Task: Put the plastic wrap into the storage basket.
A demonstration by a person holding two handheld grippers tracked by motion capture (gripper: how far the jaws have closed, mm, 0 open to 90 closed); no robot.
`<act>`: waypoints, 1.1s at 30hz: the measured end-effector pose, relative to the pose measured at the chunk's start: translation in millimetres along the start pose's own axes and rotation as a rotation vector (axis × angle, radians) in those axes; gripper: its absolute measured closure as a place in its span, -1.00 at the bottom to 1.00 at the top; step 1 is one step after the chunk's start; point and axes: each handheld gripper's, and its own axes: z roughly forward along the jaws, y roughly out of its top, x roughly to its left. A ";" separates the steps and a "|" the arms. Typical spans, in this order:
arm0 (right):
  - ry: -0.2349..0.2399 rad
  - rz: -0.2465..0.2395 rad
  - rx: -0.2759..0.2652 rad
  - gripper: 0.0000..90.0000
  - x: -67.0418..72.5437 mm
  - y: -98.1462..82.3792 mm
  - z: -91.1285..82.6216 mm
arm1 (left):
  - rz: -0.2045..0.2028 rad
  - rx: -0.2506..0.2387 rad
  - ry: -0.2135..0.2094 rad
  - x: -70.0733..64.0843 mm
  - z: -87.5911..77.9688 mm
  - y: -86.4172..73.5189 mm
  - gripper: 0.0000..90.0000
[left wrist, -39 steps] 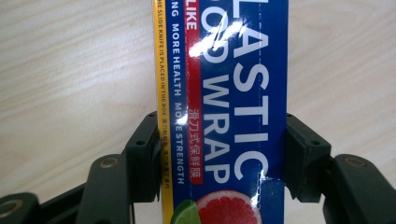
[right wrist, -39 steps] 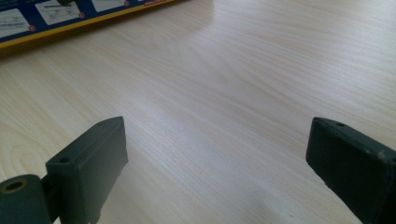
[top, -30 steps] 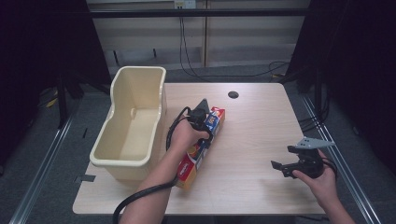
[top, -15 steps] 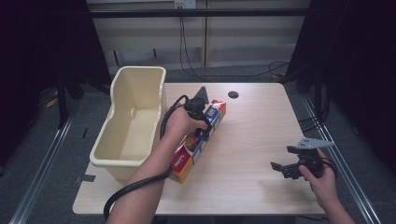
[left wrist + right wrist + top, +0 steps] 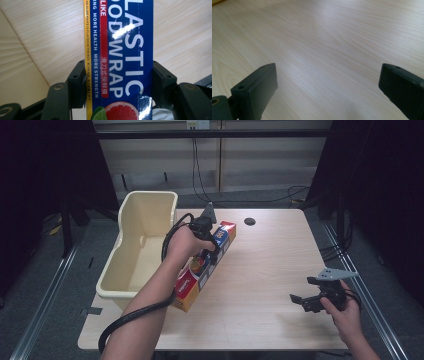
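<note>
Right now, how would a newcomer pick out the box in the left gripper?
Find the cream plastic bin at the wooden table's left edge. Just right of it, the left gripper clamps a long plastic wrap box: blue and red, with printed grapefruit.

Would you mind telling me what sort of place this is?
Probably a lab recording station: a bare wooden table ringed by black curtains, floor rails alongside, and cabled hand-held grippers in use.

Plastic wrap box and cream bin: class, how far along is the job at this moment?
Done: the left gripper is shut on the plastic wrap box, far end tilted up beside the cream bin. In hand: carrying it. Left: placing it, probably into the bin, which looks empty. The right gripper is open above the table.
</note>
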 end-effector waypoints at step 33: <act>-0.011 -0.017 0.011 -0.96 2.5 0.9 0.3 | -0.054 -0.017 0.003 18.6 -60.8 -8.0 -0.09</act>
